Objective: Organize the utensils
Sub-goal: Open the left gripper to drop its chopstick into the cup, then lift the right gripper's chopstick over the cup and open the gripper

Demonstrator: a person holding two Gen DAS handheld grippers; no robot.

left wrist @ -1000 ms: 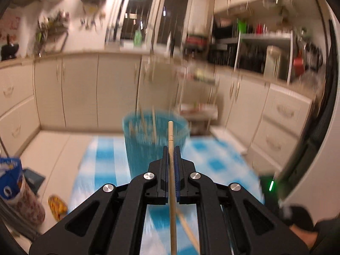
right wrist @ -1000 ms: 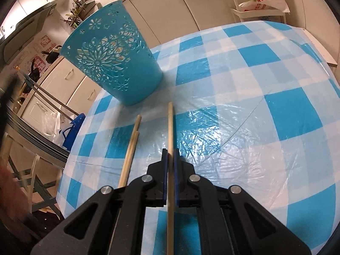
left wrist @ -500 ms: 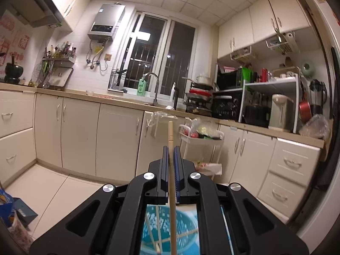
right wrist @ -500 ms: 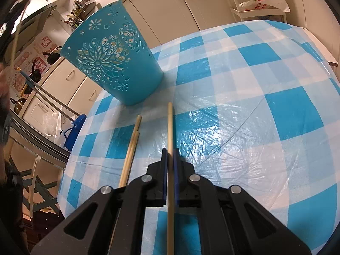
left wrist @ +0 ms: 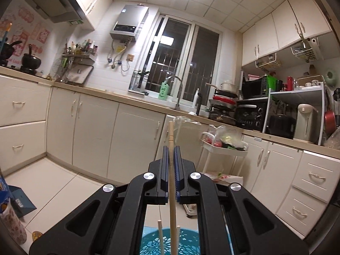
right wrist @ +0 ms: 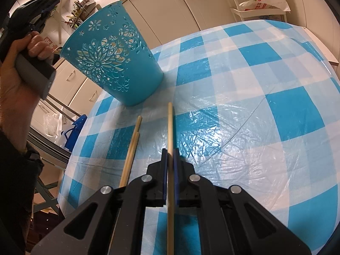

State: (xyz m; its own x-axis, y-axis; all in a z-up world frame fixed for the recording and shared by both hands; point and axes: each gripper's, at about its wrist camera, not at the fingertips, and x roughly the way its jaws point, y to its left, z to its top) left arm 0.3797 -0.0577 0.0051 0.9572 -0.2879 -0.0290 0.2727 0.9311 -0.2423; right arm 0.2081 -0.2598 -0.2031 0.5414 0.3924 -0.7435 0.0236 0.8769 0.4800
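The step in hand is loading chopsticks into the perforated turquoise plastic holder (right wrist: pixel 114 59), which stands on the bench covered by a blue-and-white checked cloth (right wrist: pixel 244 97). The left gripper (left wrist: pixel 170 157) has its jaws pinching one light wooden chopstick (left wrist: pixel 171 182) near-vertically above the holder's rim, where two sticks (left wrist: pixel 159 237) already stand. The right gripper (right wrist: pixel 169 161) has its jaws pinching a second wooden chopstick (right wrist: pixel 170 127) low over the cloth. A pair of loose wooden chopsticks (right wrist: pixel 132 146) lies on the bench just beside it. The next move appears to call for lowering the left stick tip-first inside the rim before parting the jaws, then bringing the right stick across.
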